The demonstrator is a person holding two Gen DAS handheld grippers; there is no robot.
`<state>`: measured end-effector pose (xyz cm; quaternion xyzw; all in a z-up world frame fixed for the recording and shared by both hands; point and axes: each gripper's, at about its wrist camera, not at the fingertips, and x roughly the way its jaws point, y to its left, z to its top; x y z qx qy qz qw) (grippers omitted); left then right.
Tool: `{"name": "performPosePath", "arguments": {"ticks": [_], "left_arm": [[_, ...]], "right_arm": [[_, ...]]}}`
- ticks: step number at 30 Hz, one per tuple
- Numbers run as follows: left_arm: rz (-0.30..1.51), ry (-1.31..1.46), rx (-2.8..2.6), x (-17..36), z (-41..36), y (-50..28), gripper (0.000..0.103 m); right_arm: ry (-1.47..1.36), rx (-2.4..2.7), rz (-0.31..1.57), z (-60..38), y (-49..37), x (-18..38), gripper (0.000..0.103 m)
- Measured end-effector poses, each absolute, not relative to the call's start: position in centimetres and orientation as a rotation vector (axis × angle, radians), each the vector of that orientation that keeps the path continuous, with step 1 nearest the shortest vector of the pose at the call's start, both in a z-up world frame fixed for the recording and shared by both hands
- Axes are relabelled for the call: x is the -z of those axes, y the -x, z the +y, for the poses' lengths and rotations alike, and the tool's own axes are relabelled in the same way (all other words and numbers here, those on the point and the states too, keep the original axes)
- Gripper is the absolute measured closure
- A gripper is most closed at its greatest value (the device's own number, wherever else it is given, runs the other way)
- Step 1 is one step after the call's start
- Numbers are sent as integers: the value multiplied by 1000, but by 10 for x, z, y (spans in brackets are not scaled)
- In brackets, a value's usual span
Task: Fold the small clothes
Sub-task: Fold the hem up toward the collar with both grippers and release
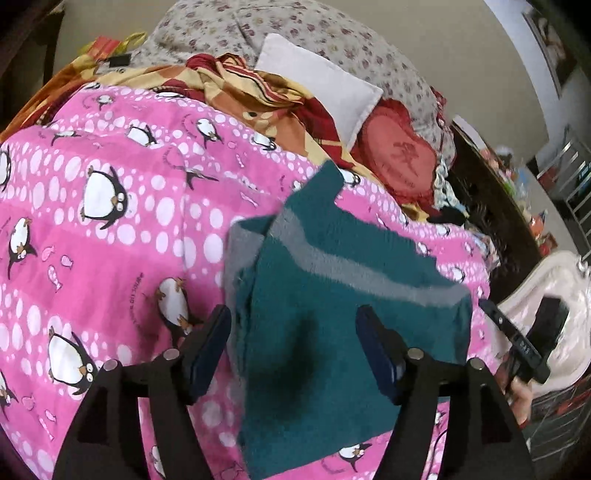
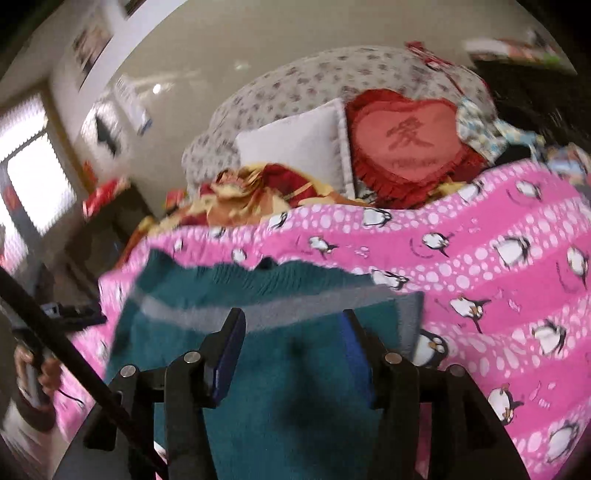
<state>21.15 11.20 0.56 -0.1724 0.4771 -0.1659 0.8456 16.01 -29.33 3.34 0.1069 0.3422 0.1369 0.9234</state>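
A small teal knit sweater (image 1: pixel 332 295) with a grey stripe lies folded on the pink penguin blanket (image 1: pixel 110 221). My left gripper (image 1: pixel 293 314) hovers over its near left part. It is open: the jaws stand wide and the pads are clear of the cloth. In the right wrist view the same sweater (image 2: pixel 184 295) spreads under my right gripper (image 2: pixel 292 315), which is also open, with cloth below the jaws but not pinched. The right gripper's body (image 1: pixel 517 332) shows at the sweater's right edge in the left wrist view.
Beyond the blanket lie a crumpled red and yellow cloth (image 1: pixel 258 92), a white pillow (image 2: pixel 295 147), a red heart cushion (image 2: pixel 406 144) and a grey floral pillow (image 1: pixel 295 29). A dark cabinet (image 1: pixel 491 192) stands to the right. A hand (image 2: pixel 33 369) shows at the left.
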Motion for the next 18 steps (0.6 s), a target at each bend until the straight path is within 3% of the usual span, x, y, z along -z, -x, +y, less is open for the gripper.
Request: {"name": "performPosePath", "arguments": {"ticks": [12, 16, 18], "left_arm": [[995, 270, 172, 30, 82, -271, 29], [993, 251, 208, 23, 85, -256, 29], [1011, 262, 236, 20, 89, -243, 29]], "right_arm": [[-95, -271, 797, -222, -233, 12, 42], [-149, -291, 772, -236, -208, -5, 41], [-199, -322, 777, -247, -186, -12, 36]]}}
